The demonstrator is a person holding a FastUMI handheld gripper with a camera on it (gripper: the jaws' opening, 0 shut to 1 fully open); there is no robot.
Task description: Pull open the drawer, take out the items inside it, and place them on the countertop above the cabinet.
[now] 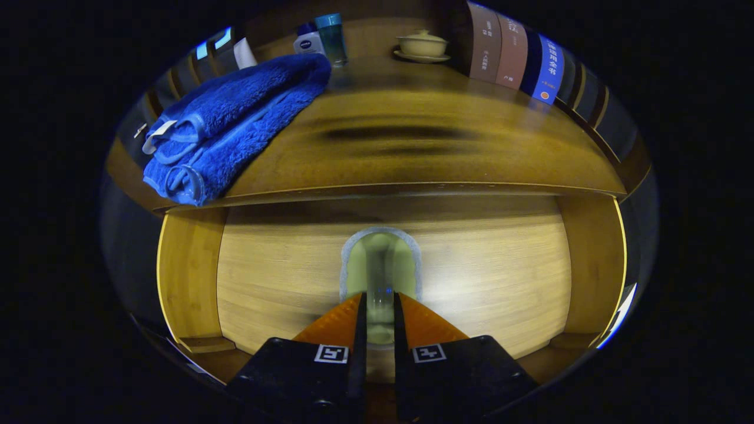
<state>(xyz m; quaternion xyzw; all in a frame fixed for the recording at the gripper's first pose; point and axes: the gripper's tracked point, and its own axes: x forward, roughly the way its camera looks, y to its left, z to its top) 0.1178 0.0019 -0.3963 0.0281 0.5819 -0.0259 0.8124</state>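
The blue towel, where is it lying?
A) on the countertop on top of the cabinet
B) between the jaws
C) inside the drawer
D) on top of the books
A: the folded blue towel lies on the wooden countertop above the drawer front, while the gripper has its jaws nearly together around the drawer handle.

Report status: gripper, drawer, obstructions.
Gripper fingers closed on the drawer handle. Drawer front looks flush, contents unseen. Countertop above carries a blue towel, bottles, lidded bowl, books; its middle is bare.
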